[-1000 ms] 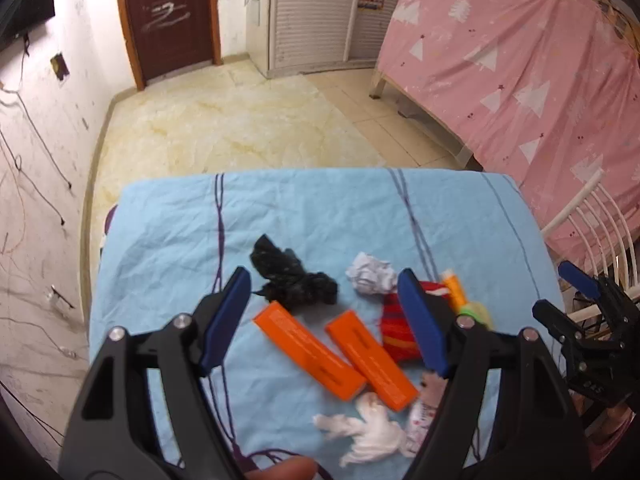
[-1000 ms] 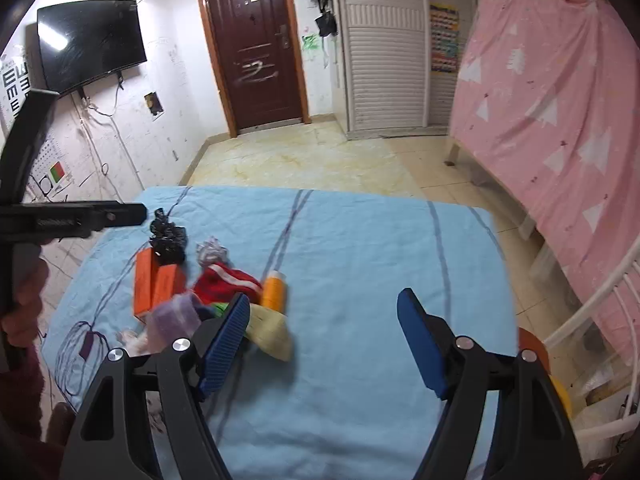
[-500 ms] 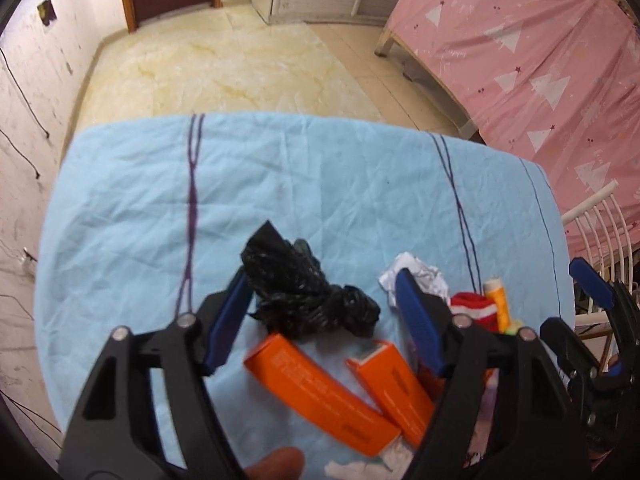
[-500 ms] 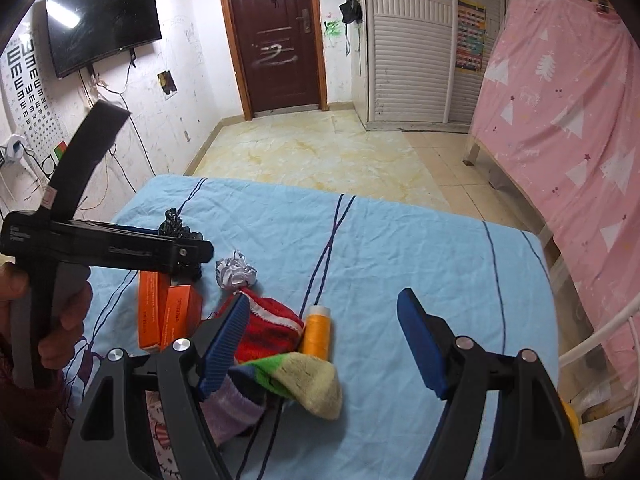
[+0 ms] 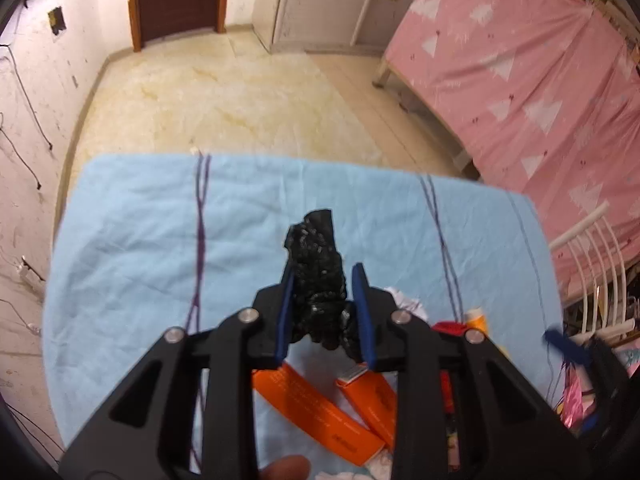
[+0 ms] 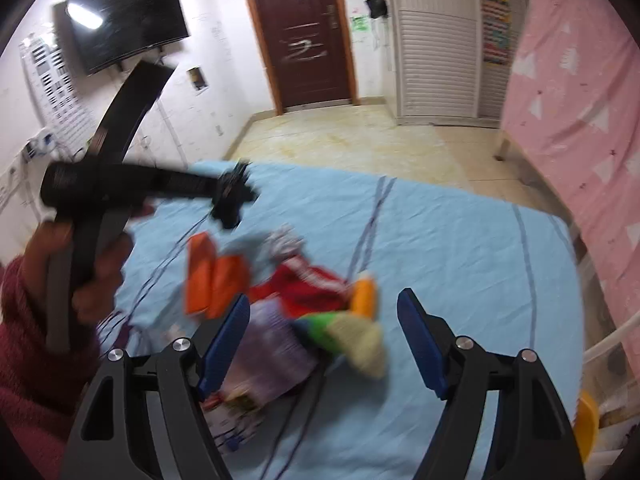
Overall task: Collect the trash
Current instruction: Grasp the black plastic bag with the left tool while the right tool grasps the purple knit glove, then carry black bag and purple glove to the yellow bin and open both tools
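The fingers [image 5: 287, 312] of the left gripper [image 5: 325, 316] are clamped on the crumpled black plastic bag [image 5: 318, 276], which sits at the centre of the left wrist view and sticks up past the fingertips, over the blue cloth of the worktop [image 5: 132, 236]. The fingers of the right gripper [image 6: 322, 344] stand apart with nothing between them, low in the right wrist view above a blurred heap of socks [image 6: 352, 332] and an orange bottle [image 6: 364, 292]. To do this pick well, the squeeze should hold firm (thin plastic slips and unfolds easily) and the lift should go straight up, clear of the two orange boxes [image 5: 316, 408] just below the bag in the frame, so that they are not dragged along.
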`<state>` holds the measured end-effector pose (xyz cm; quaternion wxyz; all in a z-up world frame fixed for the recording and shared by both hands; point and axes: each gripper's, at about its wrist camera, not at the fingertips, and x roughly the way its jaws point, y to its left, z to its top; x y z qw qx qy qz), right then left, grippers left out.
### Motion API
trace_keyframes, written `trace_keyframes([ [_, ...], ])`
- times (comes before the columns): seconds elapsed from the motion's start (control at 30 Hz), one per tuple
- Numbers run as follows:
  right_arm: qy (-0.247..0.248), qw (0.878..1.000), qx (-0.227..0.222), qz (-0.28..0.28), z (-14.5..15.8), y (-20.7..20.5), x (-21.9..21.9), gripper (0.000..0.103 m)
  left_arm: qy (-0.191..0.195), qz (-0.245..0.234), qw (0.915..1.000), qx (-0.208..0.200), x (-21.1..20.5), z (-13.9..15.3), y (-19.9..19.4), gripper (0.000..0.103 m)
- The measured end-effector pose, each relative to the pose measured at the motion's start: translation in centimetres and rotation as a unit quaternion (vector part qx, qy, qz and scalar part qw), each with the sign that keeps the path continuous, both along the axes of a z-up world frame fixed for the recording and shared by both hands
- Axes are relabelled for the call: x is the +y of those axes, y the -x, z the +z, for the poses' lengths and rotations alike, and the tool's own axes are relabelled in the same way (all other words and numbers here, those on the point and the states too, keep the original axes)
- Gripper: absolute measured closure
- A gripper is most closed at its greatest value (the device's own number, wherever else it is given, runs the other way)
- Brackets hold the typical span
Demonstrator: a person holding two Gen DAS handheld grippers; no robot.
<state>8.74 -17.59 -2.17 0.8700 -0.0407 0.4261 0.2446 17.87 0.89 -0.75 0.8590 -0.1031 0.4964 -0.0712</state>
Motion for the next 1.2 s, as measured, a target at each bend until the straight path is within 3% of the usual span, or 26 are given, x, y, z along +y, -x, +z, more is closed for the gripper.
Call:
trace_keyframes([
  [0.17, 0.020, 0.999, 0.002, 0.033, -1.2, 1.8, 2.1, 0.033, 0.006, 0.003, 0.9998, -0.021, 0.3, 1.9, 1.2, 0.077],
  [0.33, 0.017, 0.999, 0.020, 0.027, -2.3, 1.5, 2.9, 0.035, 0.002, 0.001, 0.9996, -0.027, -0.1, 2.7, 2.7, 0.077],
  [0.43, 0.021, 0.999, 0.027, 0.026, -2.7, 1.4, 3.4, 0.052, 0.003, 0.002, 0.9996, -0.029, -0.2, 2.9, 3.1, 0.077],
  [0.5, 0.037, 0.999, 0.025, 0.019, -3.2, 1.3, 3.7, 0.074, 0.005, 0.002, 0.9995, -0.030, -0.4, 3.0, 3.6, 0.077],
  [0.6, 0.033, 0.999, 0.017, 0.006, -3.3, 1.4, 3.3, 0.090, 0.007, 0.001, 0.9995, -0.031, -0.6, 3.1, 4.3, 0.077],
  [0.93, -0.027, 0.999, -0.031, -0.032, 0.9, 3.2, -1.5, 0.094, 0.011, -0.019, 0.9983, -0.054, -2.8, 5.2, 6.0, 0.077],
  [1.2, -0.051, 0.993, -0.057, -0.087, 3.0, 4.3, -7.9, 0.093, 0.009, -0.068, 0.9956, -0.063, -8.8, 6.9, 6.5, 0.077],
])
